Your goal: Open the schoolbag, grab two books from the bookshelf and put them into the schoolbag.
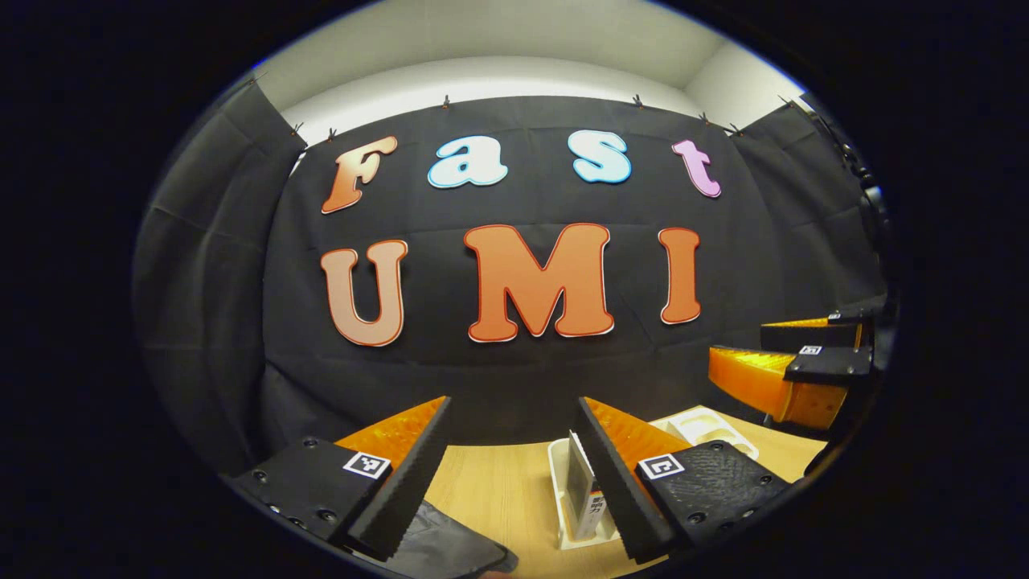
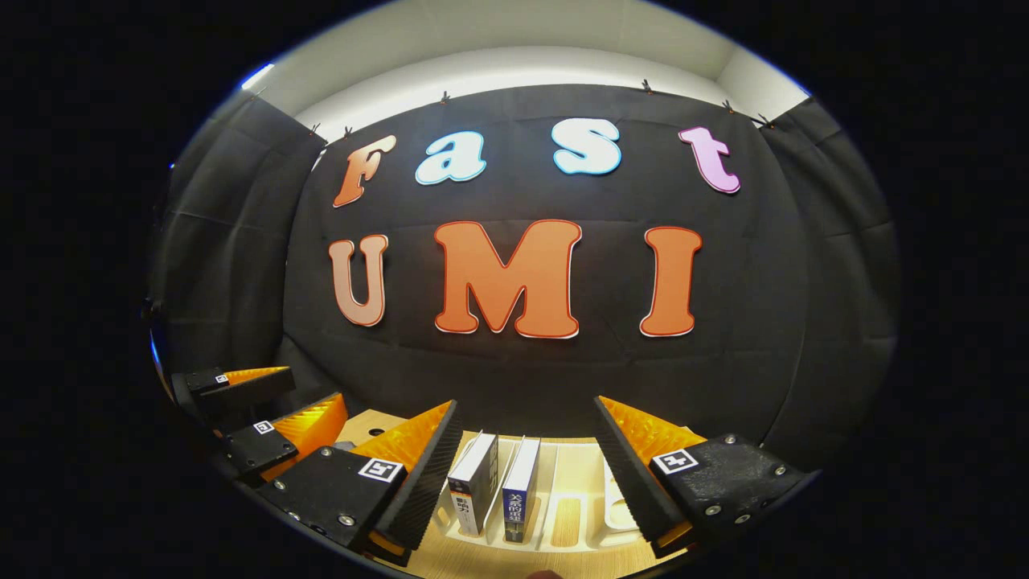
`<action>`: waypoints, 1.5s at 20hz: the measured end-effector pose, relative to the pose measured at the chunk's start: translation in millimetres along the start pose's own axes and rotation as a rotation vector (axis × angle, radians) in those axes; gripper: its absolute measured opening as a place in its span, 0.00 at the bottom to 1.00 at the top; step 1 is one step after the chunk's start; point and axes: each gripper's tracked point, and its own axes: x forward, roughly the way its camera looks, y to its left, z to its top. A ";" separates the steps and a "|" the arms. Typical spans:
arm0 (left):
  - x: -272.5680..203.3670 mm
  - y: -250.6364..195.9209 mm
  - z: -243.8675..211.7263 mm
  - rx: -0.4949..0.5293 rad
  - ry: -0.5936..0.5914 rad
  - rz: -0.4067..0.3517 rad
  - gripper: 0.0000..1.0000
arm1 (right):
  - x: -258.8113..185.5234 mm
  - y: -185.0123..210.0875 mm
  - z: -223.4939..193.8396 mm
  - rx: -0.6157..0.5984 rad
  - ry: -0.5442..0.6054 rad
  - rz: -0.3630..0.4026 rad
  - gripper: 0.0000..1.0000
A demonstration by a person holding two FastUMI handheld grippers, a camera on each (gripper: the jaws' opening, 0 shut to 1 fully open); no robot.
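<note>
Right gripper (image 2: 526, 458) fingers spread wide, empty, above two books (image 2: 473, 481) standing in the rack (image 2: 563, 523); left gripper (image 1: 510, 450) likewise wide open, empty.

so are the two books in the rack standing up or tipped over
Upright. In the right gripper view both books stand on end, spines out, in separate slots of the white bookshelf.
</note>
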 end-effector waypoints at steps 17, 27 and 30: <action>-27.3 7.9 -221.4 0.595 0.358 -0.049 0.98 | 26.8 -36.0 -2.2 -0.049 0.003 -0.047 0.97; -59.6 62.3 -322.8 0.778 0.570 -0.024 0.98 | 36.0 -51.2 -6.2 -0.052 0.018 -0.087 0.97; -56.8 74.7 -321.4 0.782 0.573 0.011 0.97 | 37.9 -53.5 -7.2 -0.050 0.021 -0.097 0.97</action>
